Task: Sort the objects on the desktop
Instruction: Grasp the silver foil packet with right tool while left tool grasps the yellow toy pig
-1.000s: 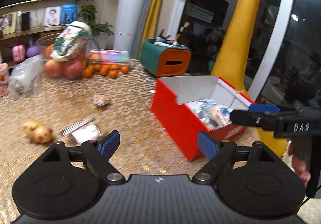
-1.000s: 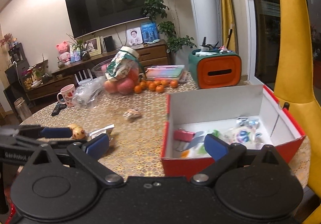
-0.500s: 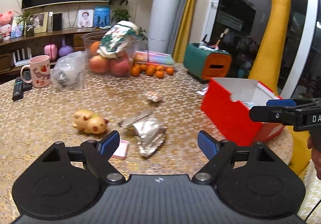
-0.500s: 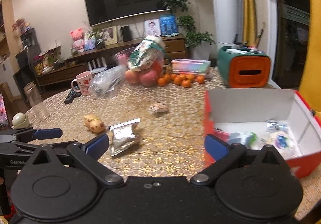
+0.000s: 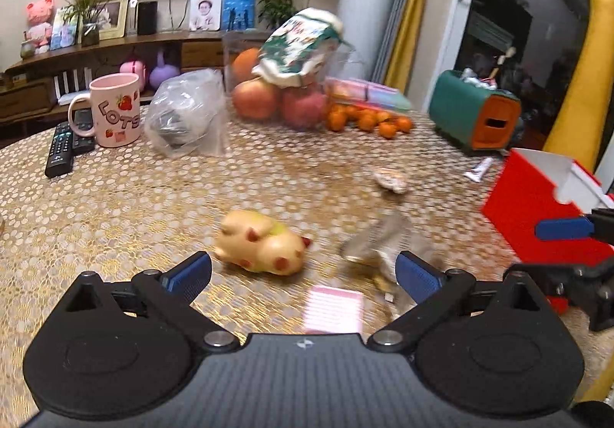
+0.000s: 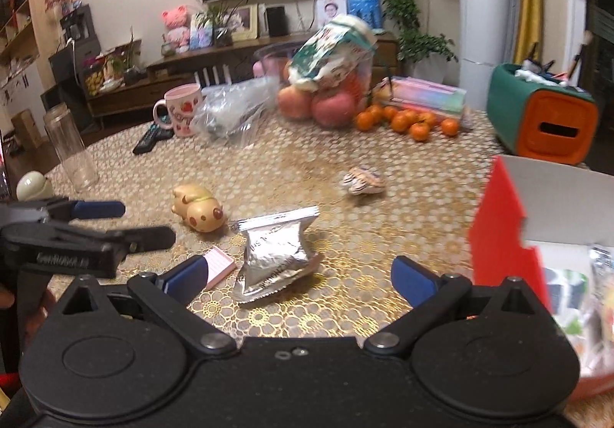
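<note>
Pig toy (image 5: 263,242) lies on surface (image 5: 153,198), just beyond left gripper (image 5: 303,270), jaws opening wide, nothing between. Centre on pig before you close. Right gripper (image 6: 299,276) wide, empty, foil packet (image 6: 276,251) ahead; red box (image 6: 502,232) to right.

Red box (image 6: 499,232) cut off; foil packet (image 5: 383,240) blurred.
</note>
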The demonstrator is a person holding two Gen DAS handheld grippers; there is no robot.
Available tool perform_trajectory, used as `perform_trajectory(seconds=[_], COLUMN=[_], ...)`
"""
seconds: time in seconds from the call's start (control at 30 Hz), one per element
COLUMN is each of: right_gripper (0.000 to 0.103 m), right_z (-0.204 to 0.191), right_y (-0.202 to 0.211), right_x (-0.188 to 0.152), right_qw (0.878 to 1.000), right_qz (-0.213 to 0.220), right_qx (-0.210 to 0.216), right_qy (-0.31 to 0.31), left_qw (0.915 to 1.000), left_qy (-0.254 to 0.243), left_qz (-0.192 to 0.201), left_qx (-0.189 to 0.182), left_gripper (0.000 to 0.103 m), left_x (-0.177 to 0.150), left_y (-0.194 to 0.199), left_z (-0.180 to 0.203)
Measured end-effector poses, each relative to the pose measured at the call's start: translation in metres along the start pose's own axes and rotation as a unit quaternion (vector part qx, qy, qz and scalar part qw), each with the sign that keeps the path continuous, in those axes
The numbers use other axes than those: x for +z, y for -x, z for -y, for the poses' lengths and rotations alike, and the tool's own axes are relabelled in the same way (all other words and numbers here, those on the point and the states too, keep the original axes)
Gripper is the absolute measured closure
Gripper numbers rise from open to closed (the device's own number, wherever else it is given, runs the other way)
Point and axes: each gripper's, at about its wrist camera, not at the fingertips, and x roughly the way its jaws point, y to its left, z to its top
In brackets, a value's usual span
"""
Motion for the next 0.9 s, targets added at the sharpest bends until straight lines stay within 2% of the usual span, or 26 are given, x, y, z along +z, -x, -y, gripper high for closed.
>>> perform_trajectory(seconds=[0.27,0.5,0.77,0.9], right_gripper=[0.002,0.005,0.013,0.019], right_z=[-0.01,-0.012,-0.017,-0.017], right_y=[-0.051,-0.08,-0.096,-0.101], right_x=[0.003,0.003,0.006,0.006], right_qw=[0.999,0.998,0.997,0.997], right_qz=[-0.03,-0.045,-0.053,-0.055], right_qx=[-0.002,-0.005,-0.008,-0.006], right_qy=[0.023,0.033,0.054,0.052], left_qw=[0.9997,0.9991,0.9986,0.9969], left_qy=[-0.022,-0.031,-0.044,-0.07], left_qz=[-0.012,-0.028,-0.019,-0.01], left_qx=[0.004,0.007,0.023,0.035], left_gripper=[0.0,0.0,0.001,0.001], left_x=[0.006,0.003,0.004,0.002], left_y=[-0.039,-0.062,-0.073,-0.074], left_z=[-0.011,-0.013,-0.017,-0.013])
